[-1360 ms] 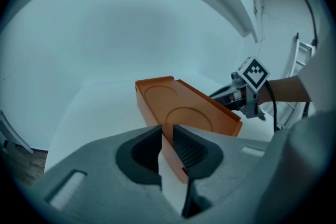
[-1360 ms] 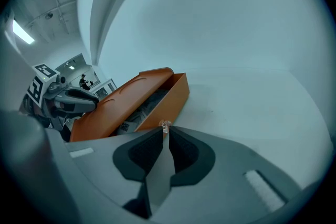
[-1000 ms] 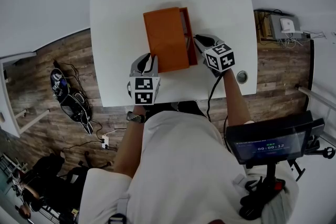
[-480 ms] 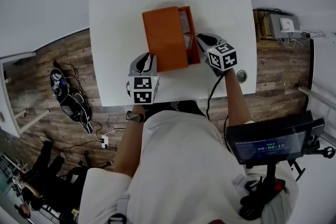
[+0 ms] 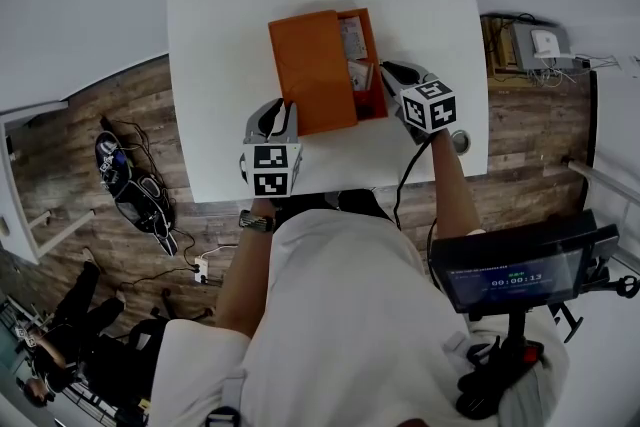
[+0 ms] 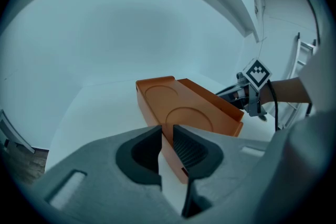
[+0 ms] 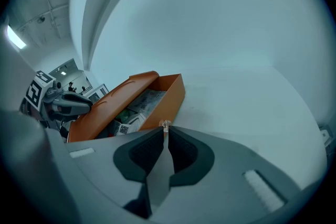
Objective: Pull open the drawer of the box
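White table (image 5: 220, 65) bearing orange box (image 5: 310, 70), drawer (image 5: 372, 45) out; wood floor (image 5: 100, 235), monitor (image 5: 510, 277) nearby.

Pulled the drawer (image 5: 371, 33) further out of the orange box (image 5: 310, 73), exposing more papers inside. Shifted the right gripper (image 5: 387, 75) away from that box too, jaws closing tighter on the small knob (image 7: 165, 125).

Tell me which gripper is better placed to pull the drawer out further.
Right. The right gripper, whose jaws have just been closing, pinches the knob on the drawer front. The left gripper clamps the box corner, steadying it.
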Available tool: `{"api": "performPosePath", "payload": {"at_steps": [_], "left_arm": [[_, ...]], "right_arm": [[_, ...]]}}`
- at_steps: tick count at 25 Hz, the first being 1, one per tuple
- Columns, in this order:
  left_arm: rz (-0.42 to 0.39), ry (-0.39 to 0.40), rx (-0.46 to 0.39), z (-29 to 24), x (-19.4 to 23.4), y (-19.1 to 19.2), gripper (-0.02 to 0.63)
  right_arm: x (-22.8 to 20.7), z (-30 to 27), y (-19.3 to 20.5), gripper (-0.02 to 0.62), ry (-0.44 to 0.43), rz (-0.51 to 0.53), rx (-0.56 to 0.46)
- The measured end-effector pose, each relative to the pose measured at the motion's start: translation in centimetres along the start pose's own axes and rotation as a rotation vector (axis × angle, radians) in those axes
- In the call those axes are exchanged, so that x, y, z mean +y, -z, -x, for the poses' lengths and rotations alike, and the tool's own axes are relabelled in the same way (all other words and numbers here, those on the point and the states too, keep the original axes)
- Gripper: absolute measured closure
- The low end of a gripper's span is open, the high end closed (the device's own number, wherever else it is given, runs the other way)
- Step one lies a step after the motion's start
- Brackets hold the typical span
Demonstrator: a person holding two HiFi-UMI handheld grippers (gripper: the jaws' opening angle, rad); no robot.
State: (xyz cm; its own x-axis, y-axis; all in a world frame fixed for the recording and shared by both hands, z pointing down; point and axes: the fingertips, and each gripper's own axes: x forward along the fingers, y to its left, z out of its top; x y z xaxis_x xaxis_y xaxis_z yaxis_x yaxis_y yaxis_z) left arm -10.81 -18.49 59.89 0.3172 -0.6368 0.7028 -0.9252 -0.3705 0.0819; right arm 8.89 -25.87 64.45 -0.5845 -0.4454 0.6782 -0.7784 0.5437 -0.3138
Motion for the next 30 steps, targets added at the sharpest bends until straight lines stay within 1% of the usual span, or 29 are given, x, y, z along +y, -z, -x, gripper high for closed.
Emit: {"api": "performPosePath", "payload": {"at_steps": [13,14,15,16,18,20,23,30], "left_arm": [[-0.009,0.005,0.002,-0.2,-0.1,-0.2,0.534],[-0.01,0.005,0.003,-0.2,-0.1,-0.2,0.534],[-0.013,0.006,0.004,-0.2,-0.1,-0.2,0.534],[-0.015,0.007,0.004,-0.2,-0.1,-0.2,0.534],[-0.016,0.007,0.005,-0.3,0.0,-0.1,0.534],[-0.015,0.003,0.003,-0.3,0.2,-0.1,0.534],[-0.015,0.0,0.003,-0.2,0.2,0.0,0.534],[-0.016,-0.004,0.001,0.0,0.2,-0.1,0.534]], "right_arm": [[-0.9,0.4,-0.1,0.569,0.025,-0.018,-0.012],[-1.0,0.5,-0.2,0.574,0.033,-0.019,-0.017],[-1.2,0.6,-0.3,0.593,0.043,-0.024,-0.026],[-1.4,0.7,-0.5,0.594,0.05,-0.035,-0.04],[-1.6,1.0,-1.0,0.594,0.037,-0.055,-0.065],[-1.4,0.9,-1.1,0.586,0.019,-0.044,-0.057],[-1.0,0.6,-0.8,0.549,0.002,-0.026,-0.027],[-0.8,0.4,-0.5,0.54,0.001,-0.021,-0.021]]}}
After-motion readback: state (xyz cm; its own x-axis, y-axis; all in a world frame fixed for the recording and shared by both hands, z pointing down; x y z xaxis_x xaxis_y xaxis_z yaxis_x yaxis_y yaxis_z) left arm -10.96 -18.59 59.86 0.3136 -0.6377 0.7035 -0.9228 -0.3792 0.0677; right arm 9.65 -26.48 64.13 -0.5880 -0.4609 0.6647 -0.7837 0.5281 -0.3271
